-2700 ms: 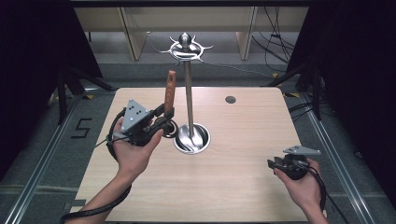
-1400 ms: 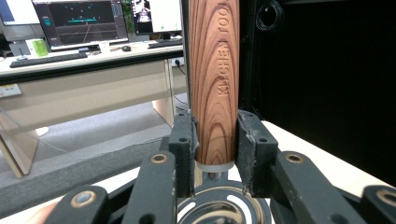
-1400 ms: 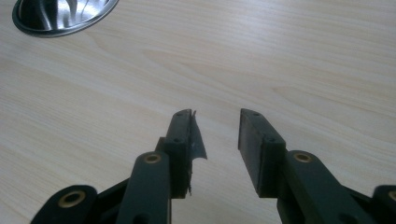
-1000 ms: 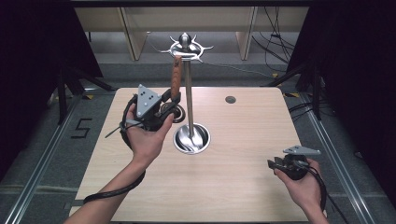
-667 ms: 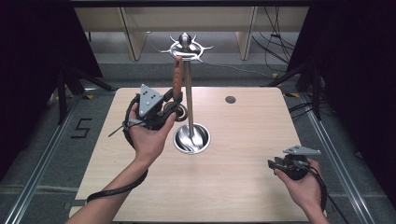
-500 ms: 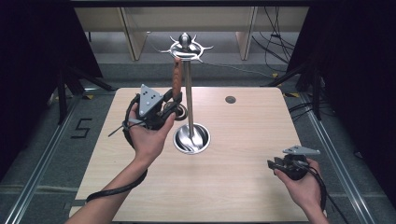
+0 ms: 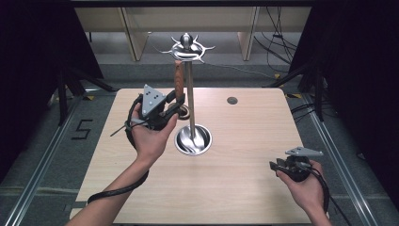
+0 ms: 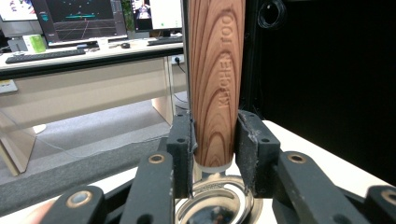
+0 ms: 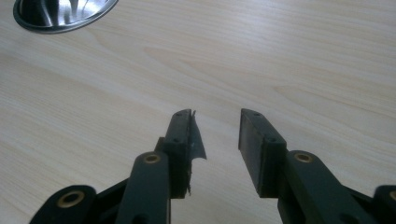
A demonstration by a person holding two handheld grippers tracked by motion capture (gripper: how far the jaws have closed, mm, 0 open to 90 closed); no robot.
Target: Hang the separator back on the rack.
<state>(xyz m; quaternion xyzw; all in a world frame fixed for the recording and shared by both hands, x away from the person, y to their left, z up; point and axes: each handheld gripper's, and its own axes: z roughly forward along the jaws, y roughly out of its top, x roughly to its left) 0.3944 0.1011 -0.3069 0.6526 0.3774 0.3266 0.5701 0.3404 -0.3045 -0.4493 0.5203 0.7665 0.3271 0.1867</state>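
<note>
- The left tongs (image 7: 175, 104) hang above the left half of the counter (image 7: 244, 136), nearer its far edge, gripped in the person's left hand (image 7: 148, 136), with the grey three-cornered plate on top turned toward the camera.
- Their jaws are clamped on a wooden handle (image 7: 179, 79) that stands upright; in the left gripper view the left tongs (image 8: 214, 154) pinch the wooden handle (image 8: 215, 79) near its lower end (the grain carries raised lettering, "KITCHEN TOO…" being the part that can be read), with a pale metal collar just below the wood.
- Just beside the handle, on its right in the high view, rises a thin metal stand (image 7: 190, 99). Its round shiny base (image 7: 193, 140) sits near the middle of the counter, and a crown of curved hooks (image 7: 187, 47) tops it, just above the upper end of the handle.
- A small dark round disc (image 7: 232, 100) lies near the far edge, right of the stand and well apart from it.
- The right tongs (image 7: 276, 165) sit low near the right front corner of the counter, held in the right hand (image 7: 306, 188); in the right gripper view the right tongs (image 9: 215, 126) stand narrowly parted over bare wood with nothing between the jaws, the base of the stand (image 9: 60, 16) well apart from them at the top left corner.
</note>
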